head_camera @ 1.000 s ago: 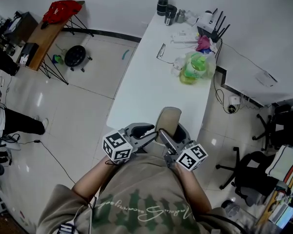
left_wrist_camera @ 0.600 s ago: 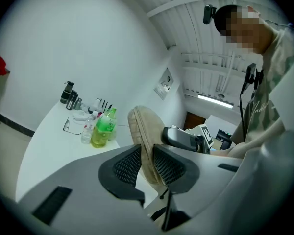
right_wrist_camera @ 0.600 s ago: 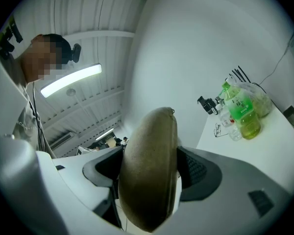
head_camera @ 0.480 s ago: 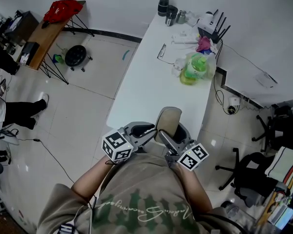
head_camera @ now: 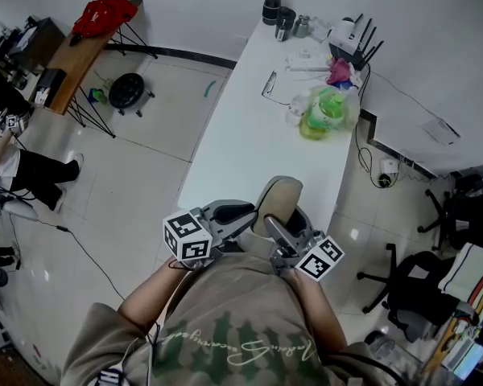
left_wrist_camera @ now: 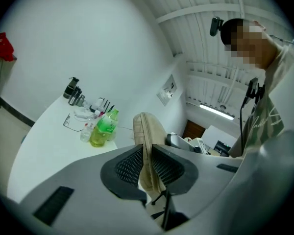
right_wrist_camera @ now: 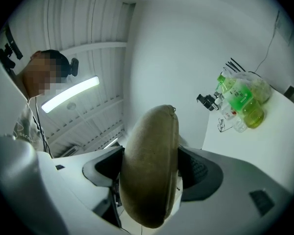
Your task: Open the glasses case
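Bright, even indoor light, shadows faint. Head view sharp; soft glare on floor (head_camera: 64, 163) at left, white table (head_camera: 249, 135) nearly blown out. Both gripper views: strong fisheye w/ black vignette at corners. Ceiling tube light (right_wrist_camera: 71, 94) flares; close-up glasses case (right_wrist_camera: 149, 165) slightly soft.

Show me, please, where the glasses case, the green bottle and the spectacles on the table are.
glasses case (right_wrist_camera: 149, 175): right gripper view, middle of its tan shell.
green bottle (left_wrist_camera: 103, 130): left gripper view, its yellow-green body.
spectacles (head_camera: 267, 85): head view, middle of the frame.
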`<state>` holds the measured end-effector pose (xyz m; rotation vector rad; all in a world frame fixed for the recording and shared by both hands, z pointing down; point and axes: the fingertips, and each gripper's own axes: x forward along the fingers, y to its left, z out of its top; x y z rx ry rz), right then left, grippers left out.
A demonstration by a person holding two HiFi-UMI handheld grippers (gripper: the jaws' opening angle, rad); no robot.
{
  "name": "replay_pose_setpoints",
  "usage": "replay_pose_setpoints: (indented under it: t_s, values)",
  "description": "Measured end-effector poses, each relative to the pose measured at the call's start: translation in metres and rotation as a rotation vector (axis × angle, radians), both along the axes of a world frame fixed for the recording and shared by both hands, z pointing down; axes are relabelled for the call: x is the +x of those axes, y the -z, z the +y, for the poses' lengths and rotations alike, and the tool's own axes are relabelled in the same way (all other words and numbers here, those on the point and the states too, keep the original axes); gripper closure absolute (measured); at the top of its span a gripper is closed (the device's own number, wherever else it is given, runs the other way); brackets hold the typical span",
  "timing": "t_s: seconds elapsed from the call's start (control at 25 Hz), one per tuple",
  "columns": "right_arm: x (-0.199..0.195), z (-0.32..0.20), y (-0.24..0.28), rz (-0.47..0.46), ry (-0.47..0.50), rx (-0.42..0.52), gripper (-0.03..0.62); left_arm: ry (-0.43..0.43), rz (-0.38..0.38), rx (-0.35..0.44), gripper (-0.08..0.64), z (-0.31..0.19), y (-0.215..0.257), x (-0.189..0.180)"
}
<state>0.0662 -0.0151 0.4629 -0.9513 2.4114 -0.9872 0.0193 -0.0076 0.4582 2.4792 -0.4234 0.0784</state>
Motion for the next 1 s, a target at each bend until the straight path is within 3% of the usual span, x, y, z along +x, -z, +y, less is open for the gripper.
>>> replay_pose_setpoints:
  t_s: [0.2,0.32,0.44,0.56,0.76,1.0]
  values:
    - [-0.012,-0.002,-0.005,0.070,0.061,-0.030,0.245,0.005,-0.056,0.043,0.514,-0.005,0.004,-0.007]
    - [-0.012,-0.007,-0.009,0.135,0.052,-0.030,0.245,-0.002,-0.122,0.092,0.523,-0.007,0.002,-0.005]
    - [-0.012,-0.006,-0.009,0.161,0.043,-0.016,0.247,0.004,-0.132,0.100,0.522,-0.005,-0.001,-0.006]
    - [-0.014,-0.003,-0.010,0.157,0.070,-0.018,0.247,0.031,-0.144,0.135,0.518,-0.003,-0.001,-0.007]
    - [-0.021,0.002,0.001,0.208,0.093,0.056,0.247,0.134,-0.237,0.196,0.514,-0.015,-0.006,-0.012]
    - [-0.019,0.010,0.003,0.218,0.092,0.079,0.247,0.083,-0.209,0.192,0.514,-0.007,-0.005,-0.009]
